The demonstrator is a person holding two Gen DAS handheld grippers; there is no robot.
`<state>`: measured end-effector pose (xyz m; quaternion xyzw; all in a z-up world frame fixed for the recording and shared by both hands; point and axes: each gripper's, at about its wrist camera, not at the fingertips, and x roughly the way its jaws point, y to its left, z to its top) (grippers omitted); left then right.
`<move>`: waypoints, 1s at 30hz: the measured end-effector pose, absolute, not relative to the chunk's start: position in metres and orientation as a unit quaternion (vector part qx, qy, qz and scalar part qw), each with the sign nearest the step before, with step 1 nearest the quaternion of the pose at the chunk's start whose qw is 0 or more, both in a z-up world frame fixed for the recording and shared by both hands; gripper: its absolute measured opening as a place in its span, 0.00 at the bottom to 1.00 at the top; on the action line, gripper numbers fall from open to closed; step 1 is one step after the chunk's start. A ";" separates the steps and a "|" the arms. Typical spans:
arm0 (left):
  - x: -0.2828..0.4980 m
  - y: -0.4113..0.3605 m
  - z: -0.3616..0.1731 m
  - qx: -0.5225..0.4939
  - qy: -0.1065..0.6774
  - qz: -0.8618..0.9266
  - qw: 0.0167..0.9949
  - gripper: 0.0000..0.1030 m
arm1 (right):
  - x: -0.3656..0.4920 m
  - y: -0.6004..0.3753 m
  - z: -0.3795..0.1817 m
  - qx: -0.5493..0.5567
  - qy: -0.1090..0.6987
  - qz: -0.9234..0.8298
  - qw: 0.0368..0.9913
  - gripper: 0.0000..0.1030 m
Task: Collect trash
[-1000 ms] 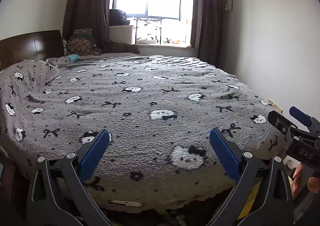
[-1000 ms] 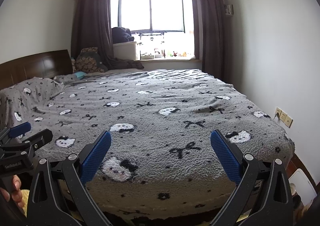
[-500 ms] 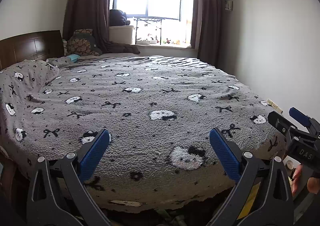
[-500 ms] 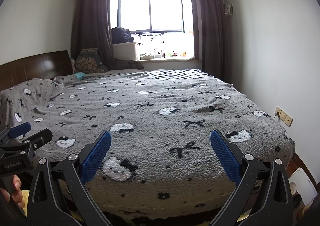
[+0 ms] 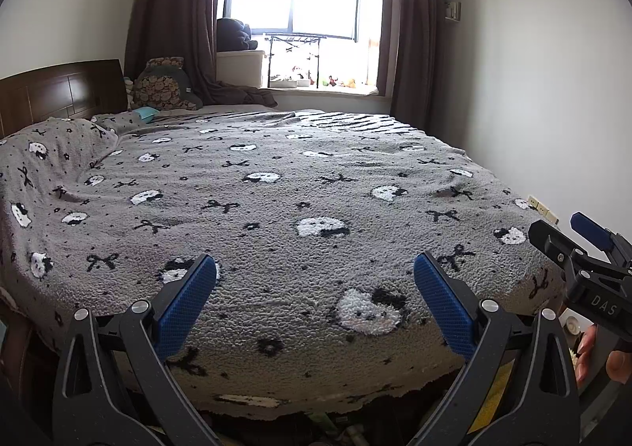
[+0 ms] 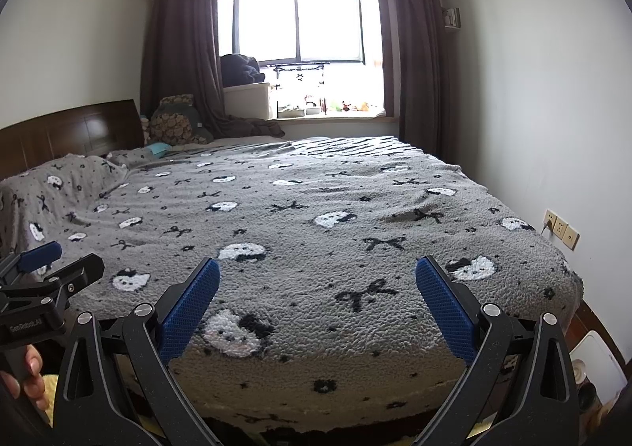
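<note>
You held both still: left hand-held gripper (image 5: 315,280) and right hand-held gripper (image 6: 318,280) stayed spread, empty, over the bed (image 5: 276,189); no trash visible there.

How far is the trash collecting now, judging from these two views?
Nothing looks collected yet. Left claw and right claw are both open and empty, held above the grey blanket. No clear trash shows on the bed; finding and picking it all remains.

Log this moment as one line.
left hand-held gripper: open, empty | right hand-held gripper: open, empty | both over bed | trash: none on blanket
</note>
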<state>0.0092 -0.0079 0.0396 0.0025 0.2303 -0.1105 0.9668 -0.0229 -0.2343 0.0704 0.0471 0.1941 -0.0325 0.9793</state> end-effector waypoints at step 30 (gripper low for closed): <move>0.008 -0.007 0.040 0.001 0.232 -0.107 0.967 0.92 | -0.023 -0.232 0.070 0.046 0.195 -0.031 0.979 0.97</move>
